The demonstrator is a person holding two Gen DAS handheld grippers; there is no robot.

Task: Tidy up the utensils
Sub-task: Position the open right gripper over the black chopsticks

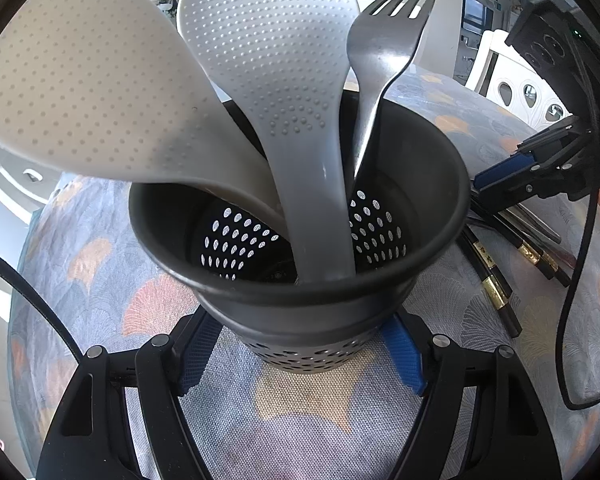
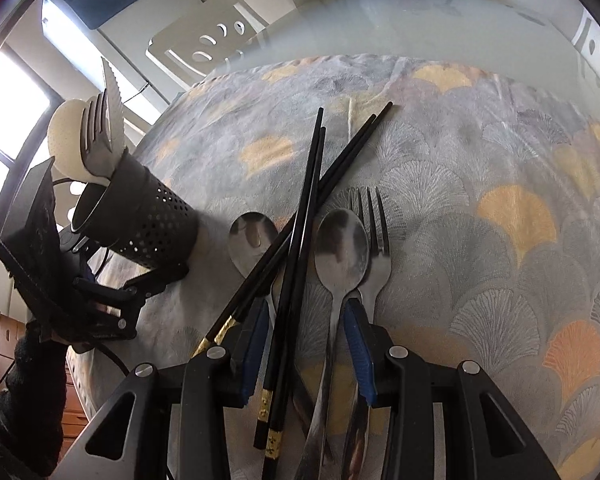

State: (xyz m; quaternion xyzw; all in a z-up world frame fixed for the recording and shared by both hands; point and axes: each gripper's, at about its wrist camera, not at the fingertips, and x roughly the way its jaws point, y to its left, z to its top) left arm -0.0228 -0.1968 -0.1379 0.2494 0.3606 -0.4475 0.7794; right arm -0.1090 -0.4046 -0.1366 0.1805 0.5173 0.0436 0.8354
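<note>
Left gripper [image 1: 300, 356] clamps the black holder [image 1: 300, 240] at its base, near the cloth's [image 2: 480, 152] edge. Right gripper [image 2: 308, 340] straddles chopsticks [image 2: 300, 240] and a spoon [image 2: 340, 252]; grip on them cannot be told. Open cloth lies right of the fork [image 2: 374, 240]

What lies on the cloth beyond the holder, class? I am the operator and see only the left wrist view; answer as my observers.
Observer: One spoon lies bowl-up on the cloth, partly under crossed chopsticks; a second spoon lies nearby.
Operator: Any other metal?
Observer: A loose fork lies against the second spoon, tines pointing away from the camera.
Operator: And the right gripper?
Observer: The right gripper has its fingers either side of a chopstick pair and the second spoon's handle.
</note>
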